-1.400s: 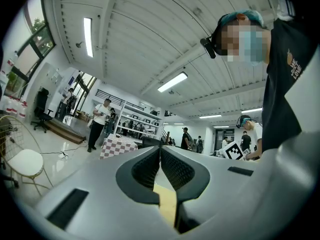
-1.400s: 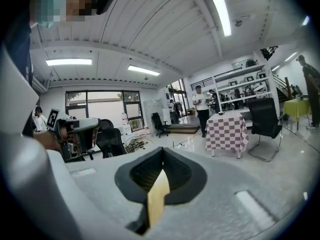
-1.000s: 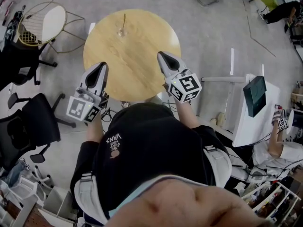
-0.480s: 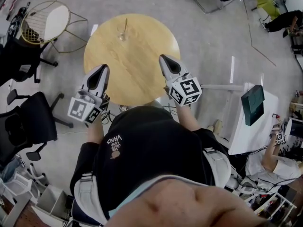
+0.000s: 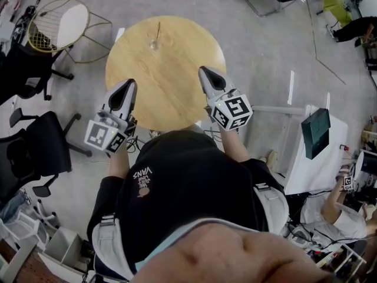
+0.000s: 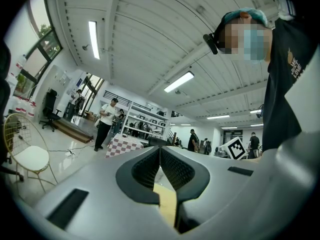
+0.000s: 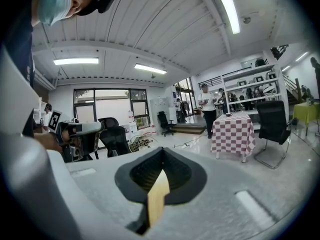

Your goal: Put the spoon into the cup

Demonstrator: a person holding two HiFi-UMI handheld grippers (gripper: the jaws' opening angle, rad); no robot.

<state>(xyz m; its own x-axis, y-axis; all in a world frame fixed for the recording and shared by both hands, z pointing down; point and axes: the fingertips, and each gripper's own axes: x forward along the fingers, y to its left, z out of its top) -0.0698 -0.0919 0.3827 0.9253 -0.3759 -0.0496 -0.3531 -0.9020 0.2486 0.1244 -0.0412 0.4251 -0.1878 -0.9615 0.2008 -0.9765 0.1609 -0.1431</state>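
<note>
Items: 1 round wooden table [image 5: 177, 99], 1 cup [image 5: 152, 42], 1 spoon [image 5: 156, 29], 2 grippers. The table stands on a grey floor [image 5: 259, 46] beside 1 wire chair [image 5: 59, 25]. The spoon's long axis runs from the cup toward the table's far edge. Left gripper [image 5: 128, 84] and right gripper [image 5: 204, 71] are both clenched and empty, above the near edge.

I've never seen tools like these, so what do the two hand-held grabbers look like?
The left gripper and right gripper are pale grey wedges tapering to a point, lined inside with black ribbed pads. Each carries a white cube with black square markers. The person wears a black short-sleeved T-shirt with white print.
</note>
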